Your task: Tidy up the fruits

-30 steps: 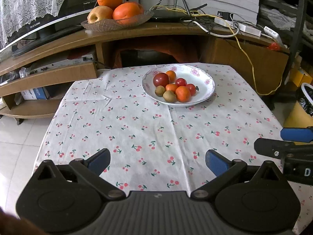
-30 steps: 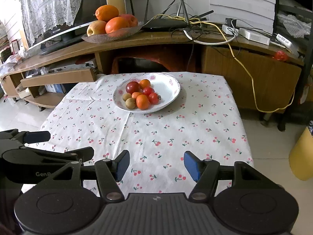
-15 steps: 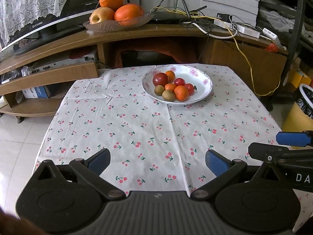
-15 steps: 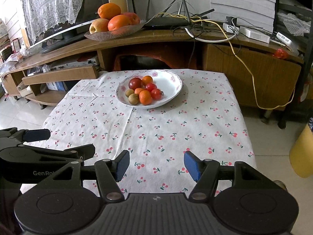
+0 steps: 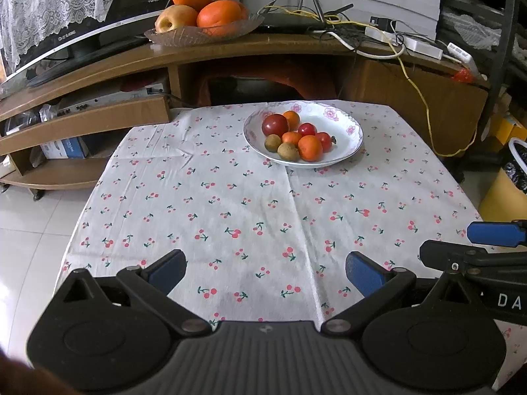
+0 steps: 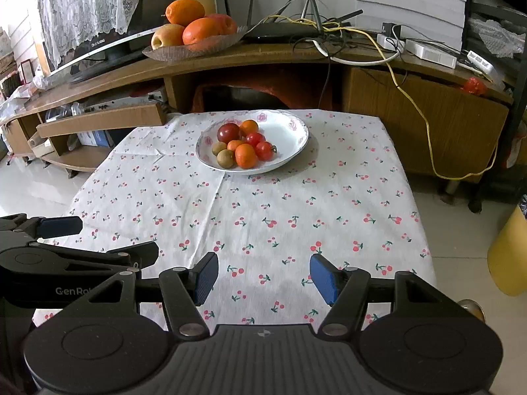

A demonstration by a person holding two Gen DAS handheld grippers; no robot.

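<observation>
While both tongs, left (image 5: 265, 271) and right (image 6: 263, 278), hover side by side, tilted down over the near edge of the surface (image 5: 230, 204) with jaws spread and empty, the fruits (image 5: 293, 138) sit in the white bowl (image 5: 349, 131) at its far side.

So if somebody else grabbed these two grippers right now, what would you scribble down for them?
Left gripper: open, empty, over the near edge of the cherry-print tablecloth.
Right gripper: open, empty, beside it.
Fruit: all in the white flowered plate at the table's far side: a dark red plum, small oranges, cherry tomatoes, two brown kiwi-like fruits.
Done: nothing sorted yet by the look of it.
Left: reach the plate, sort the fruit.
</observation>
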